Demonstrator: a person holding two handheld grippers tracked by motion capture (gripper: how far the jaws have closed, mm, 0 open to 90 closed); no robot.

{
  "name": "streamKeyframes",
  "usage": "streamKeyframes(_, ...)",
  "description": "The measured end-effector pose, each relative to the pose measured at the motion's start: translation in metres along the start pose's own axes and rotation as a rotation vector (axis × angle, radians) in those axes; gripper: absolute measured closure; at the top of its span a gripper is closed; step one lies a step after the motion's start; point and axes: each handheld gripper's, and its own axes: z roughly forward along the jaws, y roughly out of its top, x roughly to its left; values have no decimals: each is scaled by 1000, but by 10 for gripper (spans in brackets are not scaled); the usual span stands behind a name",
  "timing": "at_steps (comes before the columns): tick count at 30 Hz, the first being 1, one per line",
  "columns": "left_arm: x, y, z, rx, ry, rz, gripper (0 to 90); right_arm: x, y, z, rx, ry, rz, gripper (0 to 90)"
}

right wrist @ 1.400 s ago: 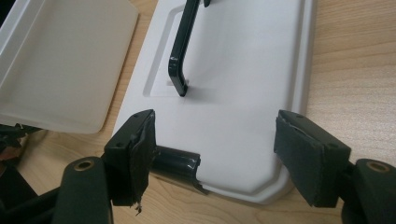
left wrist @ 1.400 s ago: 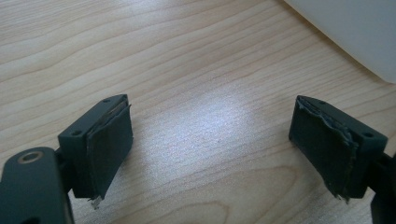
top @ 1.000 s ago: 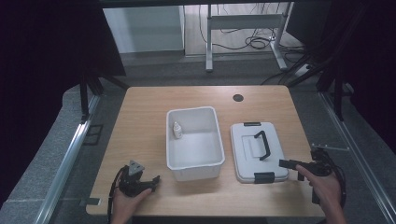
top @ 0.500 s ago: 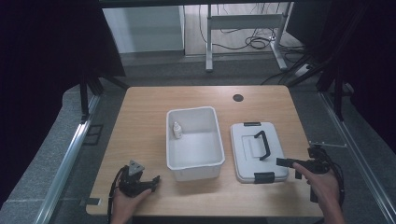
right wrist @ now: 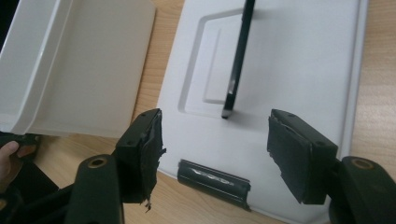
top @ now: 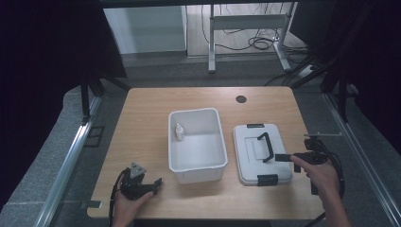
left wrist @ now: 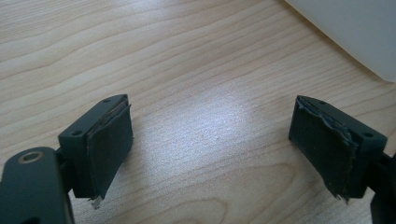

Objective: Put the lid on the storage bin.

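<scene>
— Lid (top: pixel 262 153) is what we look at first: a flat white plastic lid with rounded corners, lying on the wooden table (top: pixel 142 118) just to the right of the open white bin (top: pixel 196 144). It has a black handle (top: pixel 265 146) standing up in the middle and a black latch (top: pixel 267 179) at its near edge.

— And our right hand (top: pixel 321 177)?

— It comes in from the near right of the lid and holds the right gripper (top: pixel 287 158) low, pointing left over the lid's right side. In the right gripper view its jaws stand wide apart with nothing between them; the handle (right wrist: pixel 236 60) and the latch (right wrist: pixel 214 178) are ahead of them.

— The left gripper (top: pixel 153 182)?

— Our left hand (top: pixel 132 201) holds it on the table, near and to the left of the lid, past the bin. Its jaws are spread apart also, over bare wood grain. The pads (left wrist: pixel 109 149) are black, with worn, ragged edges.

— Something in the bin?

— A small white bottle (top: pixel 179 131) stands at the far left corner inside. The bin's walls are smooth and a little glossy.
</scene>
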Motion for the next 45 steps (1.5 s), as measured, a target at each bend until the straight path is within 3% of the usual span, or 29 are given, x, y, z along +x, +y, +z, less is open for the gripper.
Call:
streamKeyframes(9,0,0,0,0,0,0,135,15,20,-1,34,-9,-1,380)
streamKeyframes(17,0,0,0,-1,2,-2,135,18,36,5,73,-11,-1,394)
streamKeyframes(30,-1,-1,0,-2,4,-4,135,17,54,15,97,2,29,401)
streamKeyframes(41,-1,-1,0,-1,3,-4,135,12,65,26,139,-27,49,432)
streamKeyframes(45,-1,-1,-1,-1,4,-4,135,10,70,29,168,-40,36,450)
